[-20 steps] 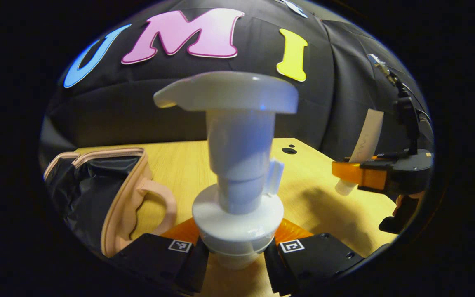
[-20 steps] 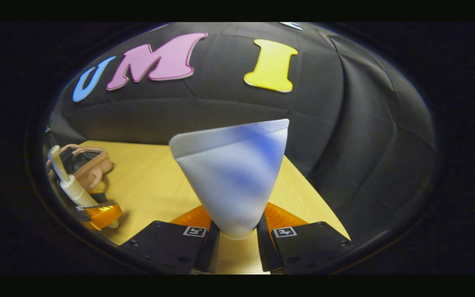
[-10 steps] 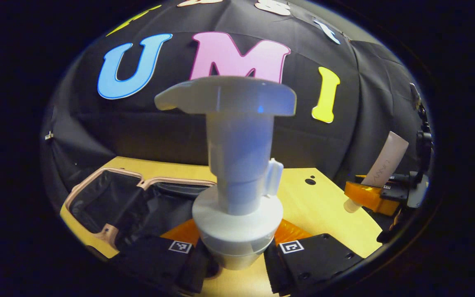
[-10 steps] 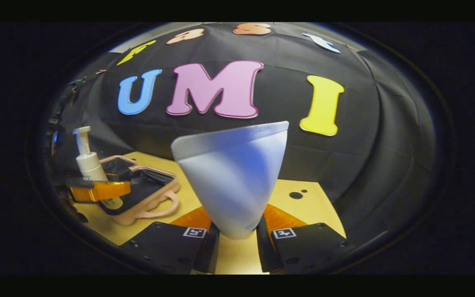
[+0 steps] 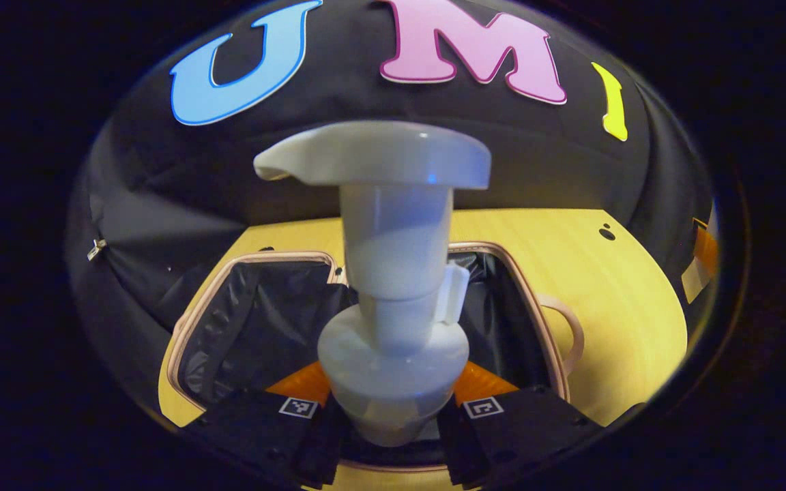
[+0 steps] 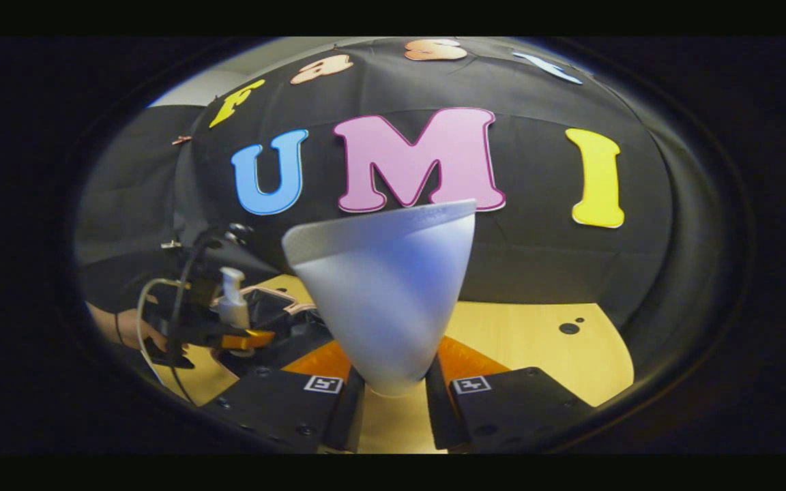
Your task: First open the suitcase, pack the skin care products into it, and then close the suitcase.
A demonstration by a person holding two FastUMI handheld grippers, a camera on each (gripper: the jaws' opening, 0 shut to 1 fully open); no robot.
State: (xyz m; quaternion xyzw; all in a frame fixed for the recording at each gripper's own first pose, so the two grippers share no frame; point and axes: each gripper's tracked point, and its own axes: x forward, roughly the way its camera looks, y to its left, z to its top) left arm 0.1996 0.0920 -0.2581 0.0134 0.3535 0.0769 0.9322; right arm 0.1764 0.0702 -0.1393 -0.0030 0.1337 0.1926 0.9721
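Note:
My left gripper (image 5: 390,429) is shut on a white pump bottle (image 5: 393,300), which stands upright between its fingers. Below and behind the bottle lies the open pink suitcase (image 5: 533,320) with black lining, both halves spread flat. My right gripper (image 6: 393,399) is shut on a white squeeze tube (image 6: 383,293), its flat crimped end up. In the right gripper view the left gripper (image 6: 243,337) with the pump bottle (image 6: 233,307) hangs over the suitcase (image 6: 277,307) at the left, held by a hand (image 6: 127,327).
The suitcase rests on a light wooden table (image 5: 625,293) with small dark holes (image 5: 606,233) near its far right. A cable (image 6: 154,293) loops by the left gripper. Bare tabletop (image 6: 536,334) lies right of the tube.
My left gripper has carried the pump bottle over the open suitcase, which now lies right beneath it. My right gripper has swung left with the tube, toward the suitcase.

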